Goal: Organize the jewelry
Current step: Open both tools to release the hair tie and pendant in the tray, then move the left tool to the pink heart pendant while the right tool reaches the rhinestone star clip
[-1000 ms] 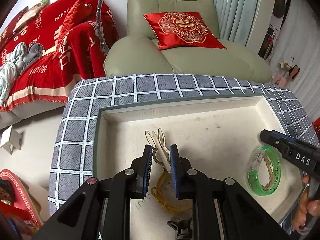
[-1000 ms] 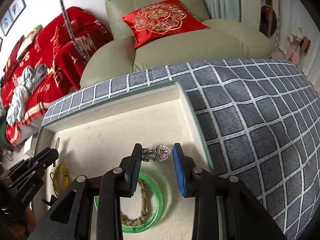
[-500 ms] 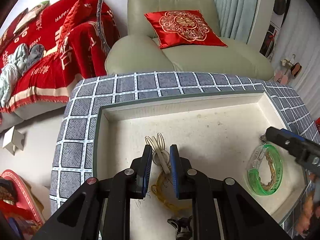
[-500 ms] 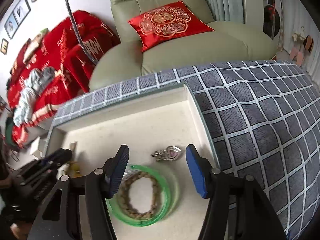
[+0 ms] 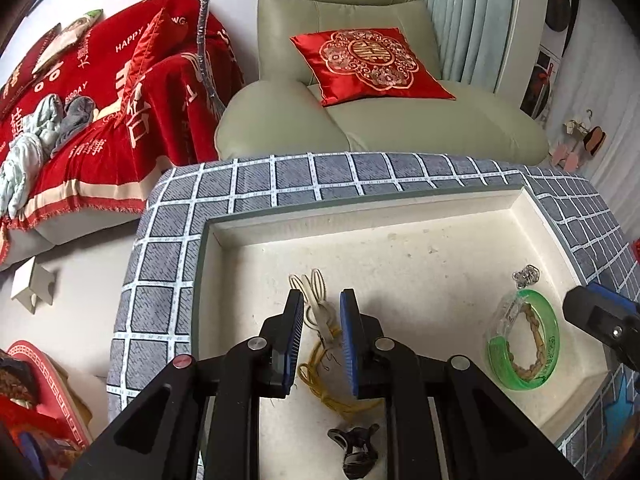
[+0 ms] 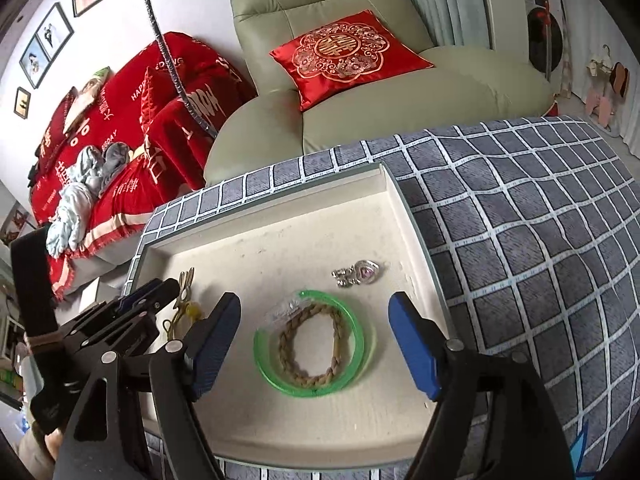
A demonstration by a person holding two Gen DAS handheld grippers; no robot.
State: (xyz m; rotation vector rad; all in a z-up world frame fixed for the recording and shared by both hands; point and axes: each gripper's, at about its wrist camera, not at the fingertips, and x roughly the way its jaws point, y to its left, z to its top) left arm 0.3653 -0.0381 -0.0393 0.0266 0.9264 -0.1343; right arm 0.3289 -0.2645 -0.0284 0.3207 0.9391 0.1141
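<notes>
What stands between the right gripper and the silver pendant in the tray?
The green bangle with the braided bracelet inside it lies below the right gripper, whose jaws are opening and empty. The silver pendant lies just beyond, apart from the bangle, uncovered.

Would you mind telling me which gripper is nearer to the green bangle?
Right. The right gripper hovers directly over the green bangle, jaws opening and empty. The left gripper is across the tray, nearly shut around the yellow cord.
</notes>
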